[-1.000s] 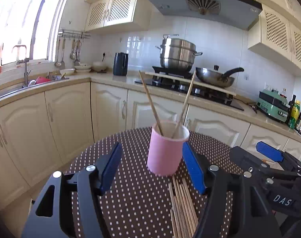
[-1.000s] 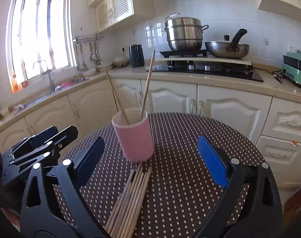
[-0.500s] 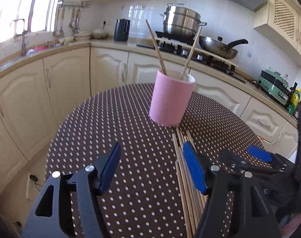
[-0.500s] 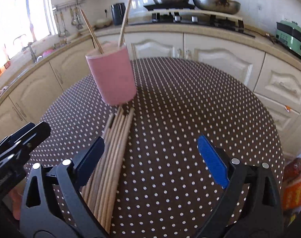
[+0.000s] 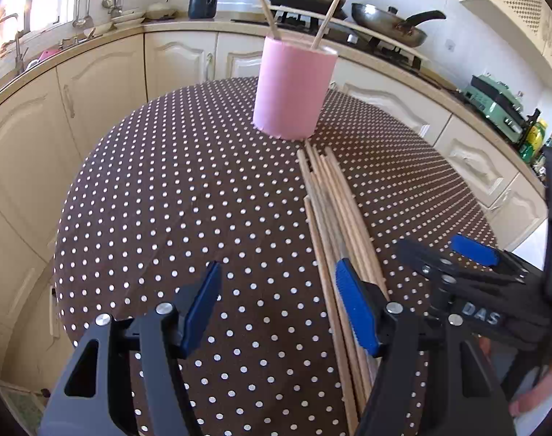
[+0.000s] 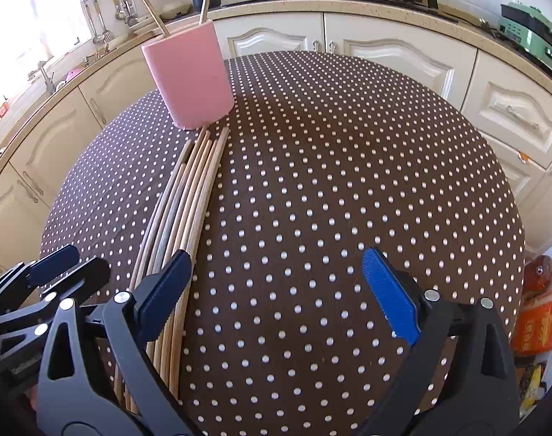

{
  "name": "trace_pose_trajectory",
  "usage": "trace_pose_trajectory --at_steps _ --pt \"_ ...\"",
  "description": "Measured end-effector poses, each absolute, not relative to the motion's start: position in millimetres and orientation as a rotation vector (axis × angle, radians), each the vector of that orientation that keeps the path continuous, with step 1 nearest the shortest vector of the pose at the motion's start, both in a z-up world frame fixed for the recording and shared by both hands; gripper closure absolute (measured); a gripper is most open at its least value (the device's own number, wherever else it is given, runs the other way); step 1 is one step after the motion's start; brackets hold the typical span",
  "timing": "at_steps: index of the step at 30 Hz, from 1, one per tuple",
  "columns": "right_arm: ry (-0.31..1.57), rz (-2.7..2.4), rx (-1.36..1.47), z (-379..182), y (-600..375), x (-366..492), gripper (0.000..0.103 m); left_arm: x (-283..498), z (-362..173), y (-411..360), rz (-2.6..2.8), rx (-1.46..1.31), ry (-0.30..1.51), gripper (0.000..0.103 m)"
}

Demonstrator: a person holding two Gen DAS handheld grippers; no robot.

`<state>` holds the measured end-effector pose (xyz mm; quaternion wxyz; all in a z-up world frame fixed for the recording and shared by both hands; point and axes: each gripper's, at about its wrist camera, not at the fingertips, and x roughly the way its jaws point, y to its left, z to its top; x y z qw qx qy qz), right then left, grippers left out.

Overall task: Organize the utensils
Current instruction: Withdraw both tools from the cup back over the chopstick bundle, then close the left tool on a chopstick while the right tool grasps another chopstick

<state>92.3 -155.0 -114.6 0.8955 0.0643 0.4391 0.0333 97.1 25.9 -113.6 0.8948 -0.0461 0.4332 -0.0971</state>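
left tongs (image 5: 277, 299): I have them tilted steeply down over the table (image 5: 166, 200); jaws partly apart, nothing held; right pad sits over the near end of the chopstick bundle (image 5: 334, 210).
right tongs (image 6: 277, 290): same steep downward tilt; jaws wide apart, empty; left pad at the right edge of the bundle (image 6: 185, 196).
change: both tongs have dropped and pitched down since a second ago; cup was level with the pads then, now sits high in both views; jaw gaps unchanged.
bundle: flat on the table, sticks side by side, long axis running from me to the pink cup (image 5: 294, 87), far tips at its base.
cup: upright, far side of the table; two chopsticks (image 5: 265, 3) lean outward in a V.
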Motion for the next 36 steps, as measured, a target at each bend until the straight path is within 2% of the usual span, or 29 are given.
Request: trace_pose_trajectory --at_steps 33,35,36 --pt "0.926 -0.022 0.197 -113.1 -172.8 75.0 0.009 136.7 -125.2 -26.6 -0.098 0.101 1.007 0.037" --pt "0.921 -0.022 0.206 -112.7 -175.2 74.1 0.009 138.5 -124.4 -26.3 -0.094 0.082 0.995 0.052" --pt "0.920 -0.021 0.211 -112.5 -175.8 73.9 0.009 138.4 -123.3 -24.6 -0.082 0.075 0.985 0.079"
